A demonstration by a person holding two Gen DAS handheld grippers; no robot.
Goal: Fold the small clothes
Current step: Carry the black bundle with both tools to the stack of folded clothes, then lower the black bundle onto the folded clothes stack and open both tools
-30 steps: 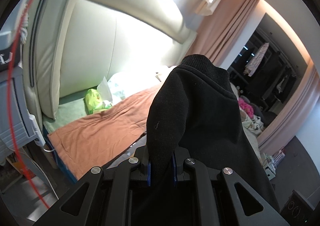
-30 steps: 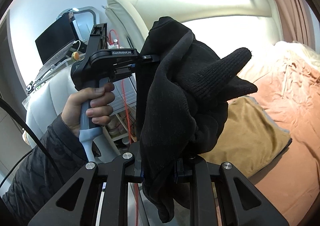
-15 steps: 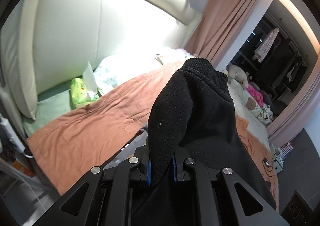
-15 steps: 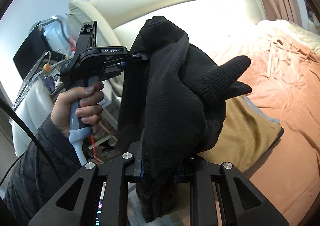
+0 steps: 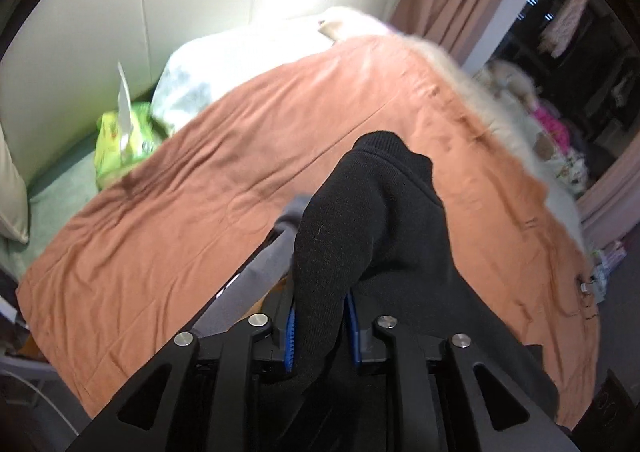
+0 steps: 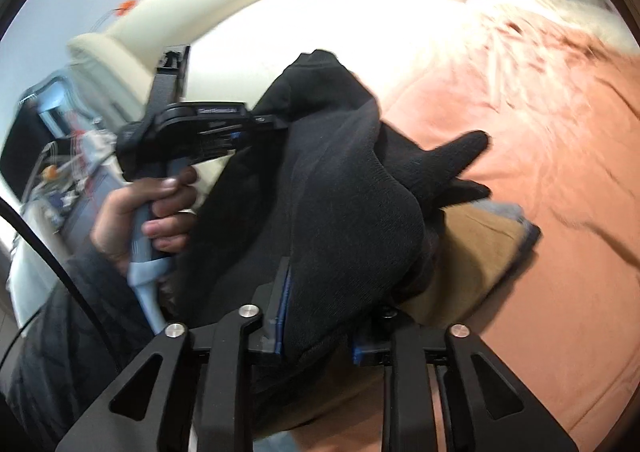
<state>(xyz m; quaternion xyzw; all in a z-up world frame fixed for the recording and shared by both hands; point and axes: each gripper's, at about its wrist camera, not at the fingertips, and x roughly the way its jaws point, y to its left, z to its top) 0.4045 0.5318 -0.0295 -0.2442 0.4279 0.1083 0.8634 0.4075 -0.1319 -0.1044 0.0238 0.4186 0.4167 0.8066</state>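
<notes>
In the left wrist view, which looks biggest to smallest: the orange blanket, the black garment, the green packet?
1. Orange blanket
2. Black garment, though it sits right at the camera, which inflates it
3. Green packet

The left wrist view looks forward and down across the bed (image 5: 224, 188) toward the headboard (image 5: 192, 4). The right wrist view faces sideways at the left hand-held gripper (image 6: 276, 123). Both sit close behind the black garment (image 5: 372, 220) and share it and the bed.
</notes>
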